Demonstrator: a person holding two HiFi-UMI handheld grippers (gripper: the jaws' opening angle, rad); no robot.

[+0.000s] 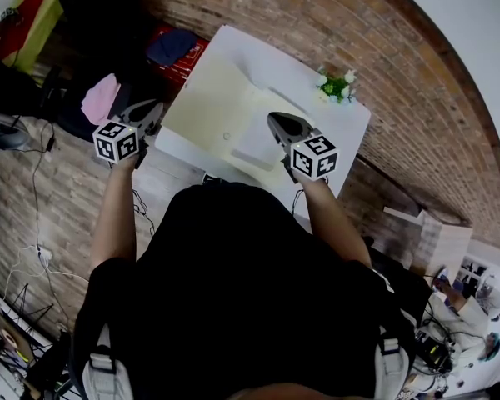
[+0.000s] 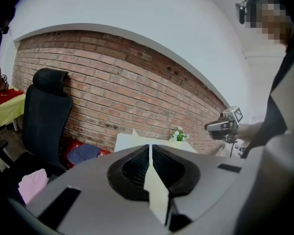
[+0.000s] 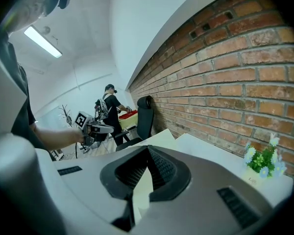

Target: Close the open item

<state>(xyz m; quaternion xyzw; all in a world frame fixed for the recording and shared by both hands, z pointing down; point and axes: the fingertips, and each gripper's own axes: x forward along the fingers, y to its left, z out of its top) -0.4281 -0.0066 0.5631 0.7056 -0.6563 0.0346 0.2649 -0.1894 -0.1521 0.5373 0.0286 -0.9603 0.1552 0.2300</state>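
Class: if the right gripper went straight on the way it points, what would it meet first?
Probably the open folder lying on the table, just ahead of and below the right gripper; depth is unclear.

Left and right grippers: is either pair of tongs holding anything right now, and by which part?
Nothing is held. The left gripper has its tongs closed together with nothing between them, and so does the right gripper.

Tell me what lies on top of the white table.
A flat cream folder-like item, apparently open, and a small flowering plant at one corner. The right hand-held gripper covers part of the item.
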